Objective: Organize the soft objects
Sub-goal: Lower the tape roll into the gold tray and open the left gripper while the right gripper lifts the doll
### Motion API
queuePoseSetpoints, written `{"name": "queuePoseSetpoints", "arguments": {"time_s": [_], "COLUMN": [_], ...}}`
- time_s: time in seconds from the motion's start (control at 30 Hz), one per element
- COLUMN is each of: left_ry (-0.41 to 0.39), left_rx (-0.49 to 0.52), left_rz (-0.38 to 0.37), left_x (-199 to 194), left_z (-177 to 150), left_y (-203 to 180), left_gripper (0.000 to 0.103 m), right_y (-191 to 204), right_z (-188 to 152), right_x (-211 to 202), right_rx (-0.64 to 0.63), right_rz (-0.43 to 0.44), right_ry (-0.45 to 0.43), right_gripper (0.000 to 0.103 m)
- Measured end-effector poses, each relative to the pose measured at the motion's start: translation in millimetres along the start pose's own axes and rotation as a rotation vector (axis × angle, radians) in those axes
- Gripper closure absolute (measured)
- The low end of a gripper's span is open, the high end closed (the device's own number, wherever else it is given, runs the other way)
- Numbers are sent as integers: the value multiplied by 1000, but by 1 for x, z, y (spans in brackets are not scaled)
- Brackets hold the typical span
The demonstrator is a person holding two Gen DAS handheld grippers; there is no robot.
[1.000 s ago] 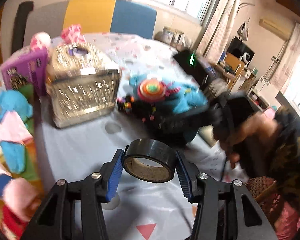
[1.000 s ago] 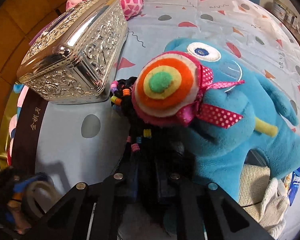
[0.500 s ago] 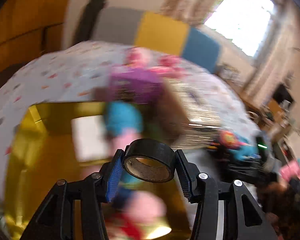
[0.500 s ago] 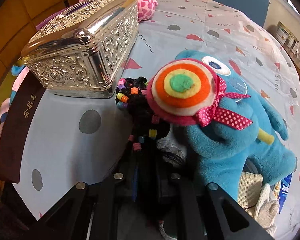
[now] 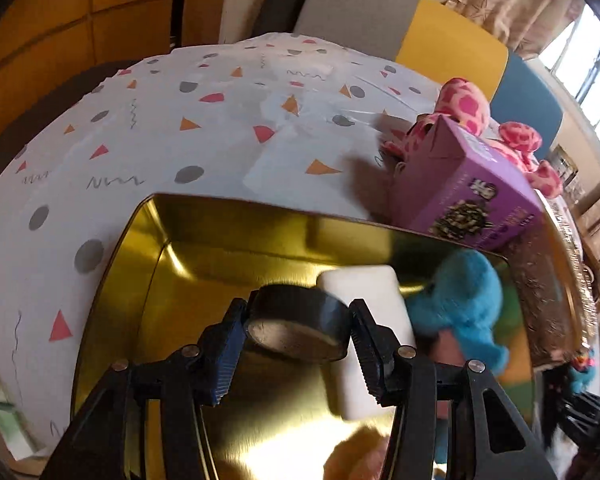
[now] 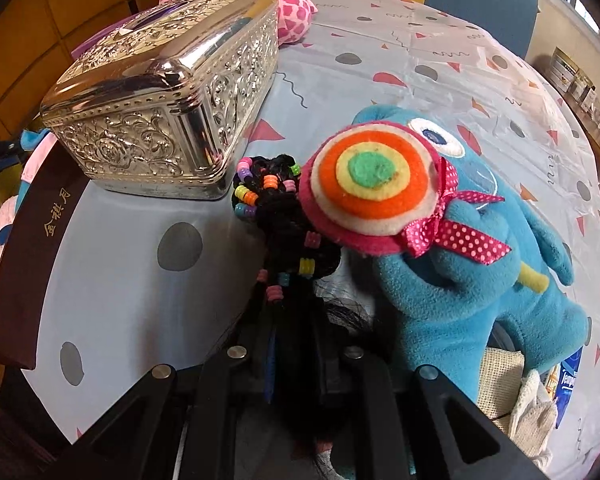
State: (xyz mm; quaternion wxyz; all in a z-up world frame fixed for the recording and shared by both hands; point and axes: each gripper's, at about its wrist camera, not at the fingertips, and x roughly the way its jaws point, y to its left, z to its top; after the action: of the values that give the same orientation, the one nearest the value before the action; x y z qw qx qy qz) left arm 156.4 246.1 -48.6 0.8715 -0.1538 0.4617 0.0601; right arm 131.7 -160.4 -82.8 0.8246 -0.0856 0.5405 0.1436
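- Through the left wrist camera we see the left gripper (image 5: 298,338) clenched on a roll of black tape (image 5: 296,330), one pad pressed to each side of the roll, hanging over the open gold tin (image 5: 140,280).
- Only this view shows us inside the tin: a white rectangular block (image 5: 364,300) lies on its floor, with a fuzzy blue plush (image 5: 466,300) just beside it on the right.
- Beyond the tin's far rim stands a purple carton (image 5: 464,188) with dark printed figures; its lettering is too small for us to read. A pink spotted plush (image 5: 464,104) lies behind the carton.
- The patterned tablecloth (image 5: 220,120) stretches away bare to the left of these things.
- Through the right wrist camera we see the right gripper (image 6: 296,364) with its jaws nearly together, clamped on a black braided hairpiece with coloured beads (image 6: 276,216) that rests on the cloth.
- Only this view shows us the blue plush toy (image 6: 480,280) holding a felt lollipop (image 6: 374,188) tied with a dotted pink ribbon; the lollipop overlaps the hairpiece.
- An embossed silver casket (image 6: 172,104) sits just left of the beads, lid closed.
- A dark brown lid edge (image 6: 28,260) at the left carries gold Chinese characters, "金祺月" as far as we can read them.
- At the lower right, a blue packet (image 6: 570,384) shows part of a word, "Temp…".
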Motion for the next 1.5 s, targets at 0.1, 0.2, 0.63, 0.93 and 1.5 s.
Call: {"name": "queuePoseSetpoints", "arguments": {"time_s": [0.1,0.2,0.63,0.93,1.5], "left_ry": [-6,-63,-212,-190,-218], "left_rx": [1,-6,70,40,91], "left_rz": [3,16,-22,10,15], "left_x": [2,-13,-104,-112,-121], "left_z": [4,3,-74,-102,-115], "left_y": [0,1,-18,-5,-22], "left_gripper": [39,23,16,16,1], "right_y": [0,1,19,40,85], "right_z": [0,-1,-1,-6,-47], "right_x": [0,0,1,-7,-31], "right_rx": [-2,-7,-35,5,233], "right_rz": [-3,-7,-82,-110,200], "right_ry": [-4,-10,-23,-6,-55], "right_gripper": [89,89,89,90,92]}}
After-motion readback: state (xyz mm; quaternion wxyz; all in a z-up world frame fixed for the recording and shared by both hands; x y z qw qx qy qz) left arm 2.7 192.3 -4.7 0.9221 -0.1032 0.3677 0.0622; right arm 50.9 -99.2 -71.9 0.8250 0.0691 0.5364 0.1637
